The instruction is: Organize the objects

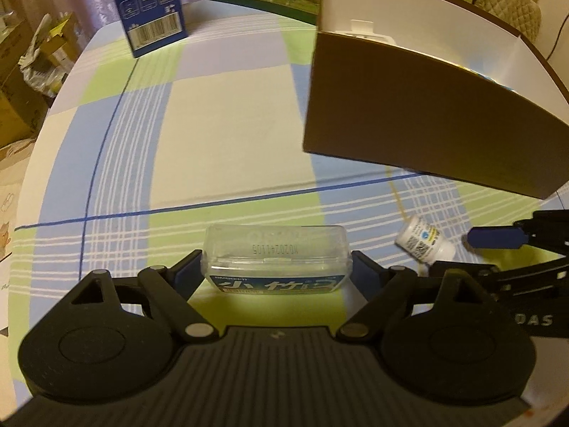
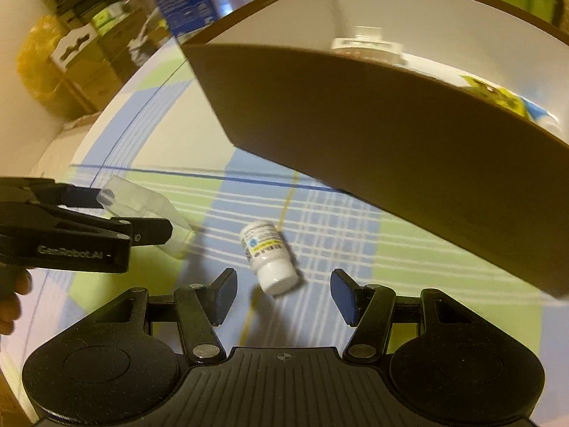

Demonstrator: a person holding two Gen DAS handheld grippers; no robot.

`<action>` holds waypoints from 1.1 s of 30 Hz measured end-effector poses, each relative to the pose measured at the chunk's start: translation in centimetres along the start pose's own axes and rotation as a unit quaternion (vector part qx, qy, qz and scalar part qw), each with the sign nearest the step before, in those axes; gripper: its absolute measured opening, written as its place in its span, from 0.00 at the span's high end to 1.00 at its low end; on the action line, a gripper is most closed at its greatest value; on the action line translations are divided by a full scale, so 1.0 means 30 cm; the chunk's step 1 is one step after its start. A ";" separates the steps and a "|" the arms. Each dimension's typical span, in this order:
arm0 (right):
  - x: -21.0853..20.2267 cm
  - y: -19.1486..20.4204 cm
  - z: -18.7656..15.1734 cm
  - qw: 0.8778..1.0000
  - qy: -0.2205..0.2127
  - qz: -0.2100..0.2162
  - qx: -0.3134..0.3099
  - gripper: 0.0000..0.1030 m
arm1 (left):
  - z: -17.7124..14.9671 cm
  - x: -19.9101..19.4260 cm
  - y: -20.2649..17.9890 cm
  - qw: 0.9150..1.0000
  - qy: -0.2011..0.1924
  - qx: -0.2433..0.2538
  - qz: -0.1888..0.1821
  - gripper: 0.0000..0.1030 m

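A clear plastic case [image 1: 275, 259] with a blue label sits low over the checked tablecloth, and my left gripper [image 1: 275, 272] is shut on its two ends. The right wrist view shows that same case [image 2: 149, 206] held in the left gripper [image 2: 137, 213] at the left. A small white pill bottle [image 2: 270, 259] lies on its side on the cloth, cap toward me. My right gripper [image 2: 282, 291] is open, its blue pads either side of the cap without touching. The left wrist view has the bottle [image 1: 425, 242] at the right, with the right gripper [image 1: 458, 254] just beyond it.
A large brown box [image 1: 426, 114] with a white inside stands open at the back right [image 2: 391, 142], holding a white item [image 1: 362, 28] and a yellow-blue packet [image 2: 498, 96]. A blue carton [image 1: 149, 7] stands far left. A hand [image 2: 14, 295] holds the left gripper.
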State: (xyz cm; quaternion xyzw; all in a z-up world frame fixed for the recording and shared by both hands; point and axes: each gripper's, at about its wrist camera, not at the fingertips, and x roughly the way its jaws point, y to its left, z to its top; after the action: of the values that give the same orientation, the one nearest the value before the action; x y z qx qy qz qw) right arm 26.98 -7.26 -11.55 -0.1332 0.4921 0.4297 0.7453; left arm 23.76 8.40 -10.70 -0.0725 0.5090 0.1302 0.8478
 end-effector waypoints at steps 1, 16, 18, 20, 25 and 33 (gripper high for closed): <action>0.012 0.005 0.001 1.000 0.001 -0.002 -0.006 0.46 | -0.001 0.000 0.005 1.000 0.000 -0.001 0.001 0.18; 0.085 0.095 -0.011 0.989 -0.019 -0.039 -0.139 0.76 | -0.001 -0.004 0.023 1.000 -0.004 -0.009 0.003 0.18; 0.086 0.093 -0.013 0.989 -0.019 -0.037 -0.140 0.76 | -0.002 -0.005 0.023 1.000 -0.004 -0.008 0.003 0.18; 0.087 0.095 -0.014 0.989 -0.018 -0.038 -0.142 0.76 | -0.003 -0.005 0.021 1.000 -0.005 -0.006 0.004 0.18; 0.083 0.099 -0.027 0.989 -0.015 -0.038 -0.141 0.77 | -0.006 -0.006 0.019 1.000 -0.005 -0.005 0.003 0.18; 0.060 0.095 -0.057 0.990 -0.008 -0.039 -0.135 0.76 | -0.020 -0.018 -0.009 1.000 -0.002 0.006 -0.005 0.18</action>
State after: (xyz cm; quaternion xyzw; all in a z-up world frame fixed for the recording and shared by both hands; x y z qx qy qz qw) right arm 23.99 -5.70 -13.25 -0.2480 0.4186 0.4637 0.7404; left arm 23.10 7.90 -10.52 -0.0700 0.5076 0.1233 0.8499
